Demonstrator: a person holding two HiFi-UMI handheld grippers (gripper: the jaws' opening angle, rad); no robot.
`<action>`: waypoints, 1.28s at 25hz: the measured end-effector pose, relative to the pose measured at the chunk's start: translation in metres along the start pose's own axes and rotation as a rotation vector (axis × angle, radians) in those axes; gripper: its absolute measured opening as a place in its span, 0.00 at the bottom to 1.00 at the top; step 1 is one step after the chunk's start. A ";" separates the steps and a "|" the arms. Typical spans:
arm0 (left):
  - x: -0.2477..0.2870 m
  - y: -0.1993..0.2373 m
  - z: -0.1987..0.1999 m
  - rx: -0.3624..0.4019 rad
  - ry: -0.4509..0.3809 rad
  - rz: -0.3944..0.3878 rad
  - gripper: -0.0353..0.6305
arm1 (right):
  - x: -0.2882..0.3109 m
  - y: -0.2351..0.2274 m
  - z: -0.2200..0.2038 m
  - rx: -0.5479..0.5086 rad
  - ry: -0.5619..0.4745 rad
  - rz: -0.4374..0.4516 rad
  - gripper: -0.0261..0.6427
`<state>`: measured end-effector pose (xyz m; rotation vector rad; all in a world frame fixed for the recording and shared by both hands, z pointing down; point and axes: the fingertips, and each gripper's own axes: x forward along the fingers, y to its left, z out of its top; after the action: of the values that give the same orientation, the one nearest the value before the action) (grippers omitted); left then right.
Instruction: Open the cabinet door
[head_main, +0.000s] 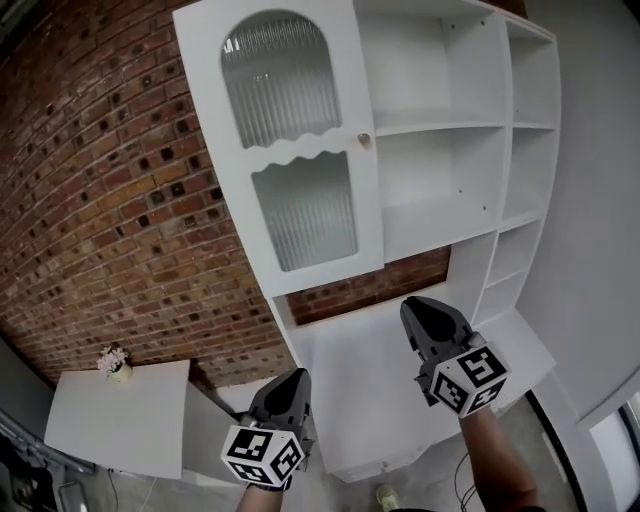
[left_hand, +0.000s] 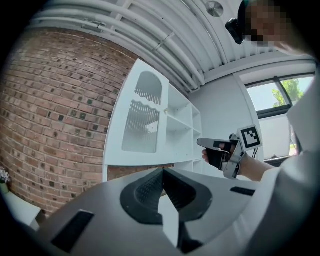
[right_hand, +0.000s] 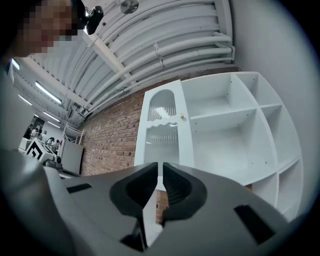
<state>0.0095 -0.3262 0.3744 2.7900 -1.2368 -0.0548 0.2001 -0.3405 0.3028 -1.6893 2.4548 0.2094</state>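
Door (head_main: 290, 140) stands swung wide out from the cabinet (head_main: 450, 180), shelves exposed, so the job looks done. Left gripper (head_main: 297, 378) and right gripper (head_main: 418, 310) are both clenched on nothing, low and well apart from the door, likely to stay clear of its swing. Door is white and flat with two ribbed glass panes, an arched top, a wavy divider and a small round knob (head_main: 364, 140). Rough brick wall (head_main: 100, 200) behind.

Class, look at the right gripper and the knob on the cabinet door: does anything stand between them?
Nothing visible does. The right gripper, its jaws shut and empty, is below the knob on the door. Only open space lies between them in the head view and the right gripper view.
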 end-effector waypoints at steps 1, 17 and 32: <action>0.011 0.001 0.005 0.002 -0.006 0.009 0.06 | 0.011 -0.009 0.002 -0.006 -0.003 0.015 0.05; 0.099 -0.007 0.030 0.049 -0.038 0.081 0.06 | 0.129 -0.082 0.024 -0.068 -0.021 0.124 0.30; 0.135 -0.014 0.041 0.085 -0.037 0.056 0.06 | 0.212 -0.104 0.065 -0.078 -0.043 0.134 0.49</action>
<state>0.1079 -0.4196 0.3328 2.8360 -1.3561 -0.0514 0.2260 -0.5583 0.1925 -1.5318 2.5609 0.3583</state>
